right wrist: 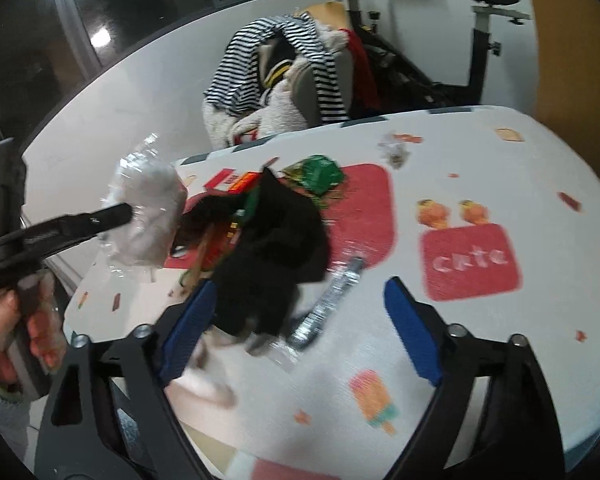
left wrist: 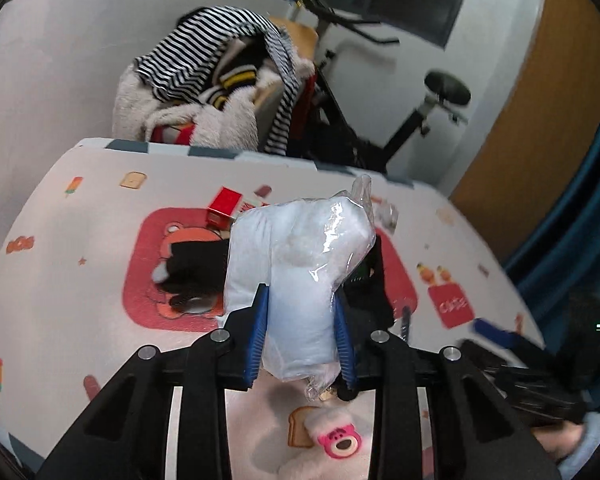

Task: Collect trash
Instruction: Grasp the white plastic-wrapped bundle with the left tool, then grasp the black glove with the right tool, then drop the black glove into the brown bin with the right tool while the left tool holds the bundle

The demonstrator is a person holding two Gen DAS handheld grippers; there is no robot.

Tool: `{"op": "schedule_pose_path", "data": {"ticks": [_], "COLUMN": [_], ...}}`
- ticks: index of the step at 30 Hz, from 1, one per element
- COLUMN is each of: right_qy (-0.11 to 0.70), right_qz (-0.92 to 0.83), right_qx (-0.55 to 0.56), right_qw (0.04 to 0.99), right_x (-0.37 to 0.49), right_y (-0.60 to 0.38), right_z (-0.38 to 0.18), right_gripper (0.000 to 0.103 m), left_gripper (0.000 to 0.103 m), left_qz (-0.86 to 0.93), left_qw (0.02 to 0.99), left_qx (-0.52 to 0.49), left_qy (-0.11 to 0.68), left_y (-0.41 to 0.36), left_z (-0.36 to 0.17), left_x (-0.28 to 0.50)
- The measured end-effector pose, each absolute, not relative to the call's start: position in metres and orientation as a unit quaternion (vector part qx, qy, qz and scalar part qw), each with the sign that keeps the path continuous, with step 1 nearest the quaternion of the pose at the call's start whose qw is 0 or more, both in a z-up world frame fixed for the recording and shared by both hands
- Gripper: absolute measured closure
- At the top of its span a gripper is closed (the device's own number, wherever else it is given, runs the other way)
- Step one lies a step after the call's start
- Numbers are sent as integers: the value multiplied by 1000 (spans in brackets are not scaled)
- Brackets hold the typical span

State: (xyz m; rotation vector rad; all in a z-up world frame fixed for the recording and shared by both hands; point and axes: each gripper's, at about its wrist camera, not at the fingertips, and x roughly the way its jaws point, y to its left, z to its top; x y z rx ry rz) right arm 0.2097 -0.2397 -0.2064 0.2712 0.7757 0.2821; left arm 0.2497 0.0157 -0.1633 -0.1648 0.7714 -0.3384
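A: Left wrist view: the left gripper pinches a soft white tissue pack in crinkly clear wrap at frame centre. Keep the squeeze gentle.

B: Right wrist view: the right gripper gapes around a limp black bag, pads apart. Close lower on gathered film.

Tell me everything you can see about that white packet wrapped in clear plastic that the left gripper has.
The white packet is a soft, pillow-like pack of white padding sealed in crinkly clear film, with a loose twisted tail of film at the top and another below. The left gripper pinches its lower half between the blue pads, which dent its sides. It stands roughly upright, lifted off the patterned table, above the black cloth. Nothing else touches it.
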Motion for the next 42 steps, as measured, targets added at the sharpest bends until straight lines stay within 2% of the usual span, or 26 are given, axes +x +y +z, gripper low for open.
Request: {"op": "schedule_pose_path", "data": {"ticks": [7, 15, 17, 18, 20, 33, 42], "right_qy": [398, 424, 439, 447, 440, 345, 328], "right_qz": [142, 107, 106, 108, 112, 124, 148], "right_qx": [145, 144, 133, 134, 152, 154, 153], "right_qw": [895, 888, 882, 878, 878, 917, 920], "right_x": [250, 287, 291, 291, 284, 217, 159], "right_y": [-205, -194, -192, -192, -197, -226, -236], "right_z": [-224, -239, -244, -246, -240, -174, -156], "right_gripper": [38, 46, 66, 79, 92, 94, 94], "left_gripper": [73, 73, 73, 73, 73, 73, 73], "left_qz": [-155, -134, -132, -131, -130, -147, -160], "left_qw": [917, 919, 917, 916, 917, 917, 916], "left_qx": [-111, -152, -165, -168, -164, -162, -153], "left_qy": [350, 338, 339, 340, 339, 332, 334], "left_y": [44, 76, 81, 83, 84, 80, 71], "left_z": [-152, -153, -155, -156, -156, -143, -137], "left_x": [218, 182, 177, 174, 169, 144, 112]}}
